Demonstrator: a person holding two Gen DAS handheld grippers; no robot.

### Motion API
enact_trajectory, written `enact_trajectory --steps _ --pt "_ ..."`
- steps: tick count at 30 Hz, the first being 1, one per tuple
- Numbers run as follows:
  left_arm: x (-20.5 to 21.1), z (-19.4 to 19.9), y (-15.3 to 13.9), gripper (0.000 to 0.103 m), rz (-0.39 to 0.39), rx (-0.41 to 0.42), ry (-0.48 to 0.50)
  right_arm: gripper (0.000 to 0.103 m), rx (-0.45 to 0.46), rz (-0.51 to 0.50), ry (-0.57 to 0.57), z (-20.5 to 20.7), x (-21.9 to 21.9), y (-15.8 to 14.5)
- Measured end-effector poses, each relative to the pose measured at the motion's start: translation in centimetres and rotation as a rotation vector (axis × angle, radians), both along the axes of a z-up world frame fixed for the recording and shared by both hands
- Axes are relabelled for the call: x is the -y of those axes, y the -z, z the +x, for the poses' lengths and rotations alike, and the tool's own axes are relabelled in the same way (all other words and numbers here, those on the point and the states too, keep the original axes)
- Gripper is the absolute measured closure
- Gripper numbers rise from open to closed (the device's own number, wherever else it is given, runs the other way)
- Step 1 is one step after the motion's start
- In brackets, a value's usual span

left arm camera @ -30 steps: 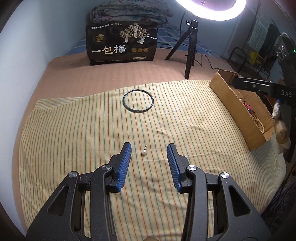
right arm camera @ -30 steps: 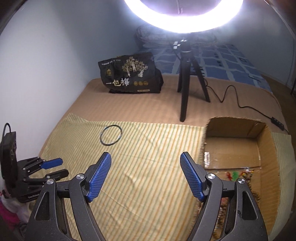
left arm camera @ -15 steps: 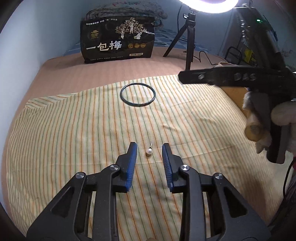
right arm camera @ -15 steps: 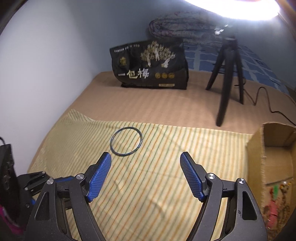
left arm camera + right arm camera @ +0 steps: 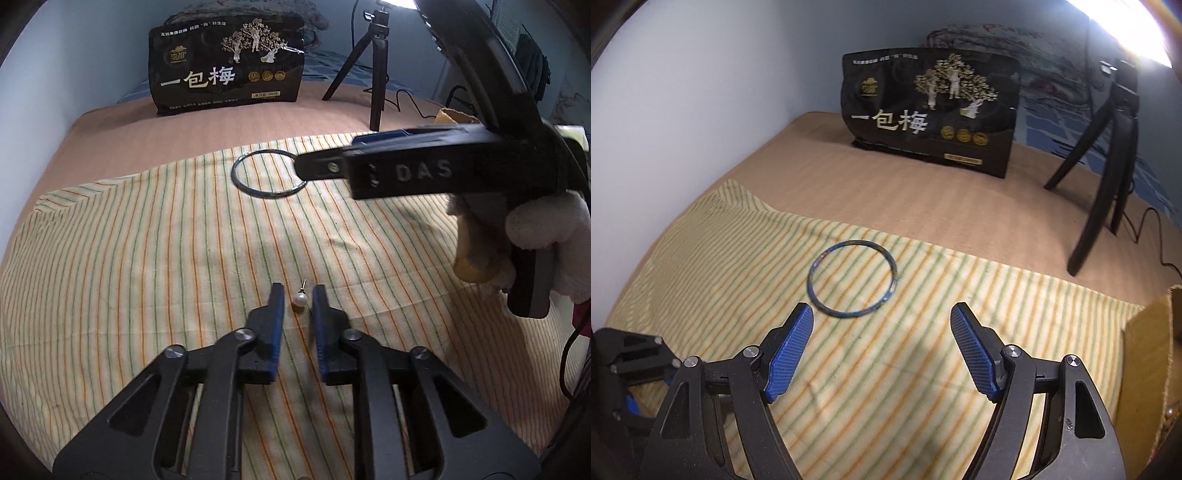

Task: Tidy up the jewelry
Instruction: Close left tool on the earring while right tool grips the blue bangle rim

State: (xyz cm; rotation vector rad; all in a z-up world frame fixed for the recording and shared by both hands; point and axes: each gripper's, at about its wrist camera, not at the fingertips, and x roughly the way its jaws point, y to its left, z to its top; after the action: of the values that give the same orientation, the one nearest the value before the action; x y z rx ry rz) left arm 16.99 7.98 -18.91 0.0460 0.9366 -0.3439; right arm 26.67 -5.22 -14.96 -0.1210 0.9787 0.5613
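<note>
Left claw [image 5: 298,295]: low over the striped cloth [image 5: 147,258], its blue fingers [image 5: 277,314] drawn in to a narrow gap on either side of the pearl stud; not yet gripping, neither pad visibly touching it.
Pearl stud [image 5: 300,300]: lies on the cloth between the left fingertips, pin pointing away from the claw, slightly tilted.
Right claw [image 5: 882,350]: spread wide, empty, hovering above the cloth just short of the bangle.
Bangle [image 5: 852,277]: thin dark ring, flat on the cloth near its far edge, well apart from the stud.
Box [image 5: 1145,369]: cardboard, at the right edge of the cloth; beads show dimly in its bottom corner. Probably the destination for both pieces.
Surface: a bed, soft, with the cloth lying loose and lightly creased.
Step in hand: judged to be closing on the stud.
Risk 1: the pearl is round and small; pads meeting off-centre could squirt it forward or roll it away.
Risk 2: pressing down could pinch cloth with the stud, dragging the sheet and shifting the bangle.
Risk 3: a grip on the pin alone could bend it or let the stud swing loose.
Risk 4: the right claw passes close above the left's working area; a collision is possible.
</note>
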Motion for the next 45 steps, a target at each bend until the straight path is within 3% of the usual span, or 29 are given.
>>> enact_trajectory --steps 10,21,28,45 --pt "-1.5 0.7 0.4 0.096 -0.013 -0.005 -0.045 0.026 -0.036 0.026 0.005 1.5 -1.4 1.8" --pt "-3.7 1.2 0.3 0.096 -0.033 -0.013 -0.093 0.026 -0.027 -0.052 -0.080 1.8 -4.6 3.0" --pt "-4.2 1.3 0.3 0.096 -0.039 -0.014 -0.111 0.026 -0.021 -0.119 -0.073 2.2 -6.1 3.5" --pt "-5.0 1.0 -0.3 0.096 -0.063 -0.028 -0.165 0.031 -0.057 -0.152 -0.104 0.7 -5.3 3.2"
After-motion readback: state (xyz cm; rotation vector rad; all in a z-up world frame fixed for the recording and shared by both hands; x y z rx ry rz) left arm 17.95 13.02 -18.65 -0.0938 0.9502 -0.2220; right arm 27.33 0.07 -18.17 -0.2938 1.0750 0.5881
